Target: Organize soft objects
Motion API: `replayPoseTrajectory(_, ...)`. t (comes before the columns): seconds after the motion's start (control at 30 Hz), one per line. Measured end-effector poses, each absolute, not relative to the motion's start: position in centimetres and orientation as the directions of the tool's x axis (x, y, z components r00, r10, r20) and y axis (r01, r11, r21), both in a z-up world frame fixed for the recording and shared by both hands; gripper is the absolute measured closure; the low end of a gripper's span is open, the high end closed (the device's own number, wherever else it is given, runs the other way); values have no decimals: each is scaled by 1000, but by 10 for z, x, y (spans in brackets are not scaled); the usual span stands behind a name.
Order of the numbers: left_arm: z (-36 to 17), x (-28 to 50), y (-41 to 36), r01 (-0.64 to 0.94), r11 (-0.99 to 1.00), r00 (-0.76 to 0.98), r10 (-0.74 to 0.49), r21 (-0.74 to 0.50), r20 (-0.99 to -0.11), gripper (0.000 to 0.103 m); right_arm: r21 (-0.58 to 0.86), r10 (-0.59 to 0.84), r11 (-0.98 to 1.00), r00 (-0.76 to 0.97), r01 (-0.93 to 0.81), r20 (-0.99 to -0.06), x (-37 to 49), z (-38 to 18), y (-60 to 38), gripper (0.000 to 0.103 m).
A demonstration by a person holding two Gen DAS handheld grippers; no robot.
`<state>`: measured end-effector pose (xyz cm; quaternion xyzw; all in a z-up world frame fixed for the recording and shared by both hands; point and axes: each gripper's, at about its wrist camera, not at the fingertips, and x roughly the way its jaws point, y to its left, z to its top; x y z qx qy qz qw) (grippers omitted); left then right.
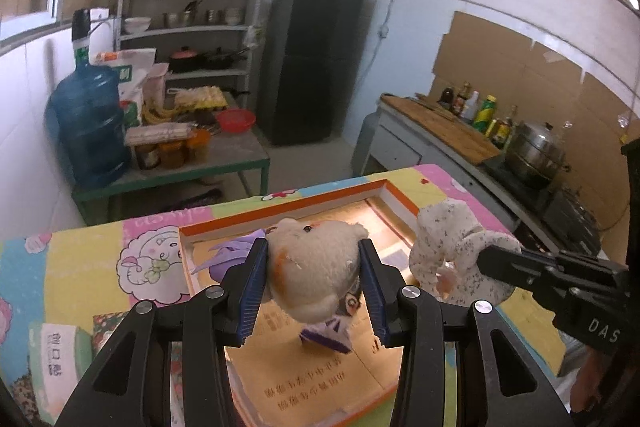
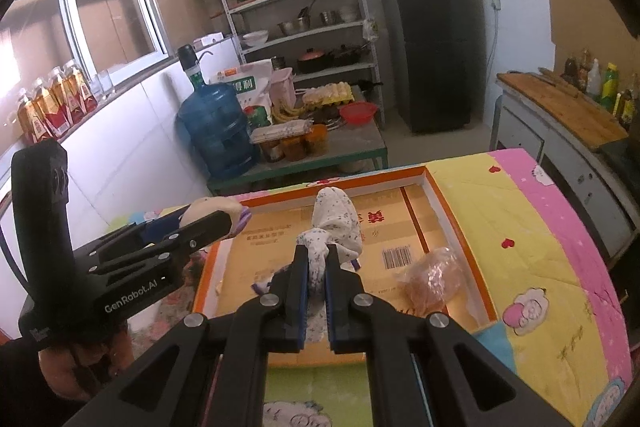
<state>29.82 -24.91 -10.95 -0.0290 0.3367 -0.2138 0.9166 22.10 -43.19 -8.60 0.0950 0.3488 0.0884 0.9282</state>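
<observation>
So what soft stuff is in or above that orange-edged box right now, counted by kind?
cream stuffed toy: 1
flowered cloth bundle: 1
clear plastic bag with something brownish inside: 1
Total: 3

Cartoon-print quilt (image 2: 532, 227) covering the surface, shallow cardboard tray (image 2: 448, 199) on it

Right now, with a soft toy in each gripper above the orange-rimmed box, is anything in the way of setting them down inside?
Mostly no. The left gripper holds the cream plush and the right gripper the floral cloth toy over bare cardboard in the box. Only a clear-wrapped brown item lies in its near right corner.
</observation>
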Motion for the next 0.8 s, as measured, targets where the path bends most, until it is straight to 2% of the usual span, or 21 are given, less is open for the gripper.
replayPoseTrajectory(0.3, -134, 338, -262, 334, 920, 657, -382, -204, -649, 57, 212, 229, 970, 717, -116, -658, 254, -109, -440, 96)
replayPoseTrajectory(0.8, -172, 366, -275, 314, 922, 590, -376, -227, -714, 57, 300, 313, 945, 624, -130, -716, 288, -154, -436, 94)
